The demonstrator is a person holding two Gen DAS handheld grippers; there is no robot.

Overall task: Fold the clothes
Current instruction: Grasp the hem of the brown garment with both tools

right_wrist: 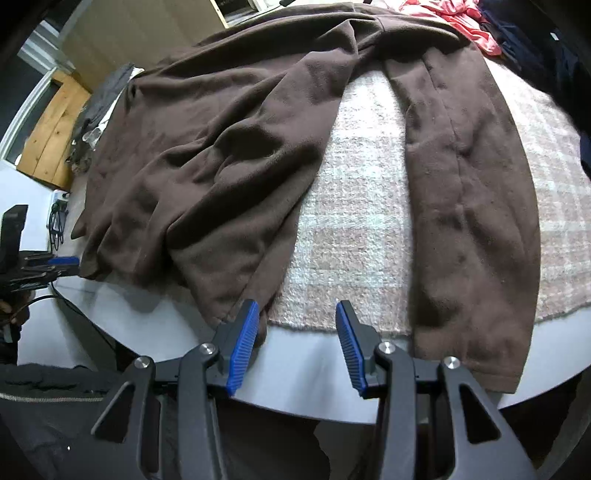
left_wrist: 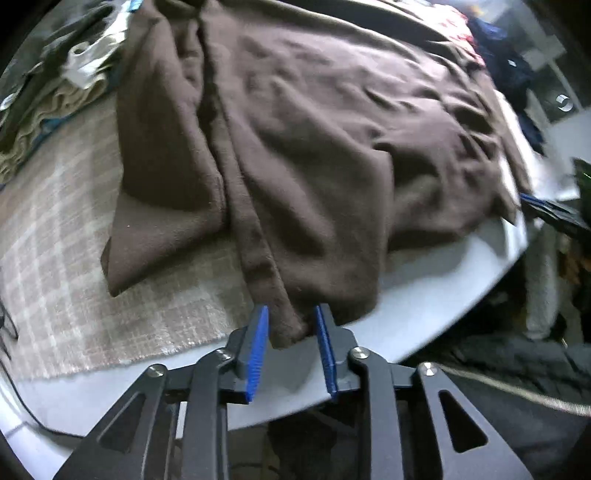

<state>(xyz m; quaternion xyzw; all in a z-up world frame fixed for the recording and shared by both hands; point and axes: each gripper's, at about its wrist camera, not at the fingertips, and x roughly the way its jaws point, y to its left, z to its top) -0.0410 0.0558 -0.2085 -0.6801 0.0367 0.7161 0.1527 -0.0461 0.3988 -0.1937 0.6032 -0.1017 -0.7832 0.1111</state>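
The left claw (left_wrist: pixel 291 345) has its blue pads apart, with a hem corner of the brown garment (left_wrist: pixel 295 147) hanging between them; whether the pads touch the cloth cannot be told. The right claw (right_wrist: pixel 297 341) stands open over the near edge of the checked mat (right_wrist: pixel 354 236), its left pad just beside a brown hem. The garment (right_wrist: pixel 221 166) lies spread across the mat on the white counter (right_wrist: pixel 306 369), one leg or sleeve at right overhanging the mat's near edge. Bare counter rim shows near. Pink and dark clothes (right_wrist: pixel 476 26) lie far right.
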